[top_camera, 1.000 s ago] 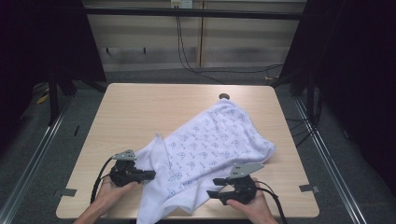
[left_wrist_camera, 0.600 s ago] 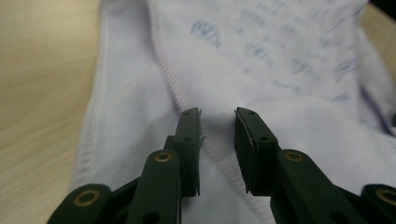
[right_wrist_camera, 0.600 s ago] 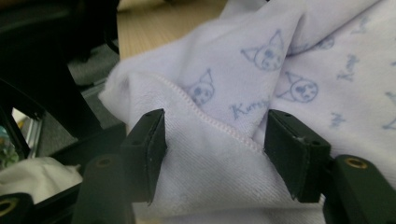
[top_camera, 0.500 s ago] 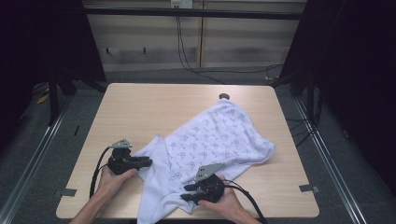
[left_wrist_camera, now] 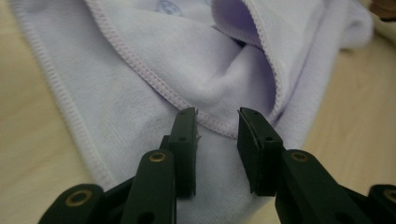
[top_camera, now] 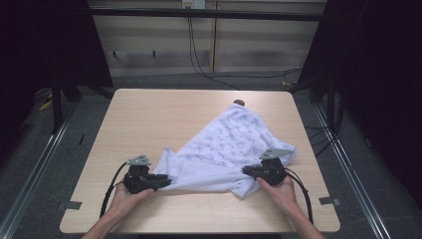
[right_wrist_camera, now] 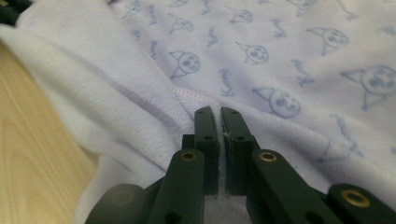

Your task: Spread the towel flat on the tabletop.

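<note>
The right gripper [right_wrist_camera: 219, 122] has its jaws pressed together on a pinch of the towel [top_camera: 234, 144], a thin sliver of cloth caught between the pads just below a stitched hem. The left gripper [left_wrist_camera: 215, 126] stands with its jaws parted, a hemmed edge lying in the gap but not clamped, so it looks poised to take hold rather than holding.

In the high view the two grippers sit well apart near the front edge of the table [top_camera: 149, 114], left toward the front-left corner, right toward the front-right, with the near side of the towel drawn between them. That spacing suggests the person means to stretch the cloth taut, perhaps to spread or fold it.

The towel is pale lilac-white terry, printed with small blue cat faces on one side and plain on the other. It lies rumpled, reaching diagonally from the front toward the far-right part of the table.
</note>
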